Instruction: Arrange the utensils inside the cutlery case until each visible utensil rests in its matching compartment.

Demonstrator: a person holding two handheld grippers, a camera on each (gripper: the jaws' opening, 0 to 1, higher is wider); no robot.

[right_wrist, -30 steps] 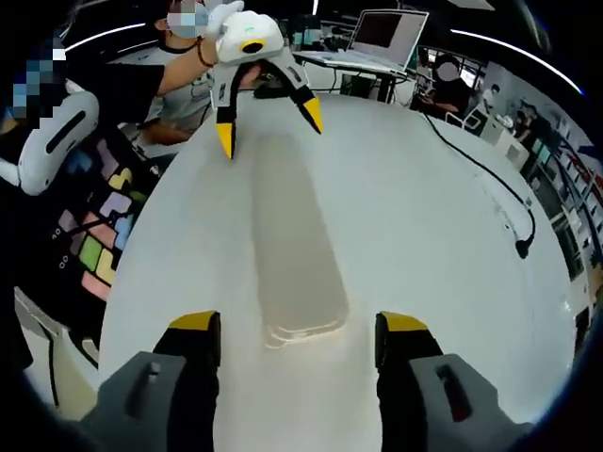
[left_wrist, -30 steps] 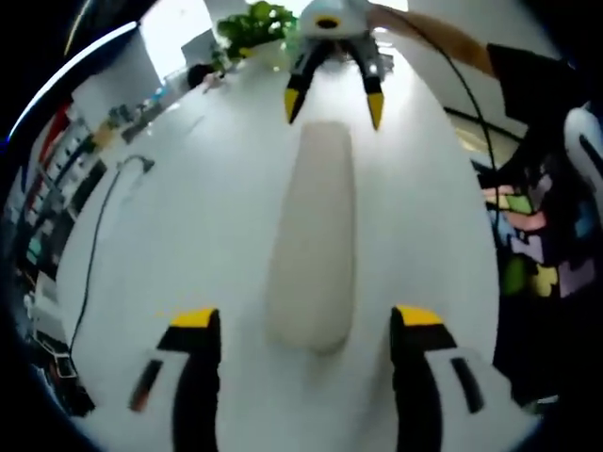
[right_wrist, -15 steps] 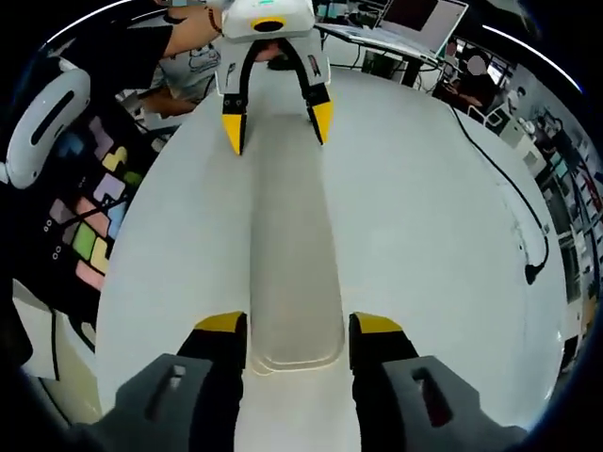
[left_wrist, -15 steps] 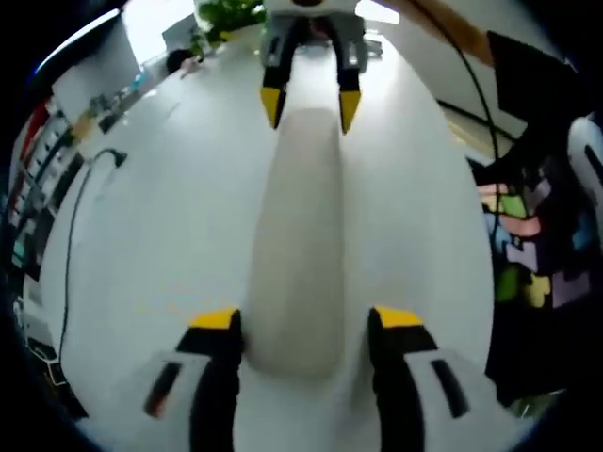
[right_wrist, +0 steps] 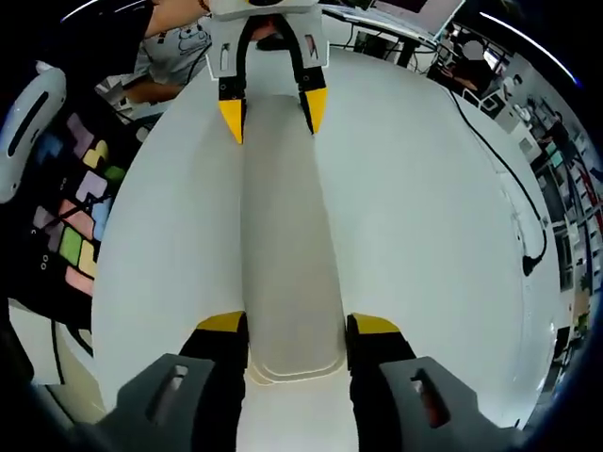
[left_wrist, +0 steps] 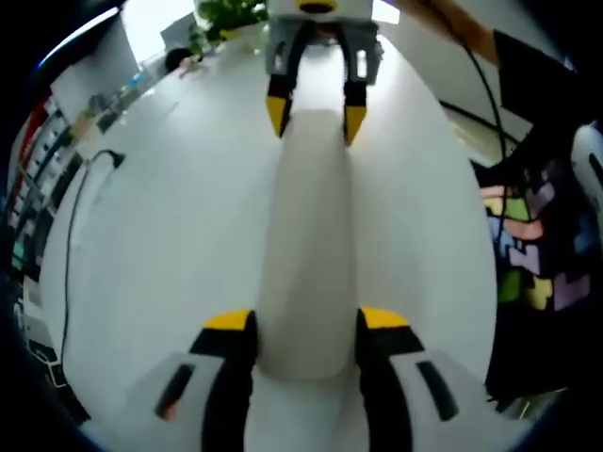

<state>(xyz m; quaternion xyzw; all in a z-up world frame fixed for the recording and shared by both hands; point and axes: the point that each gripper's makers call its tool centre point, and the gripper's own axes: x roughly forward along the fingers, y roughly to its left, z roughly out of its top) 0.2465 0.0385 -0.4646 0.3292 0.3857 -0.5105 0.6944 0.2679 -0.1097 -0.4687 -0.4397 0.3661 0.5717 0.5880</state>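
Two hand-held grippers meet at opposite ends of one long, closed cutlery case (left_wrist: 309, 254) lying flat on a white table (left_wrist: 170, 226).

In the left gripper view, the case runs up the middle of the frame, pale and opaque. The left hand-held gripper (left_wrist: 295, 322) rises from the bottom edge with its yellow-tipped jaws set close on either side of the case's near, rounded end; they look to be touching its sides, so it appears clamped on the case. At the top centre, the right hand-held gripper (left_wrist: 315, 115) straddles the far end the same way.

In the right gripper view, the case (right_wrist: 283, 245) again fills the centre line, its near end showing a raised rim. The right hand-held gripper (right_wrist: 296, 326) has its jaws narrowed to the width of that end, pressed against both sides. At the top of the frame the left hand-held gripper (right_wrist: 272, 106) brackets the far end, jaws against the case.

A black cable (right_wrist: 513, 188) trails across the table toward the right side of that frame. A green plant (left_wrist: 231, 17) sits at the top left of the left gripper view.
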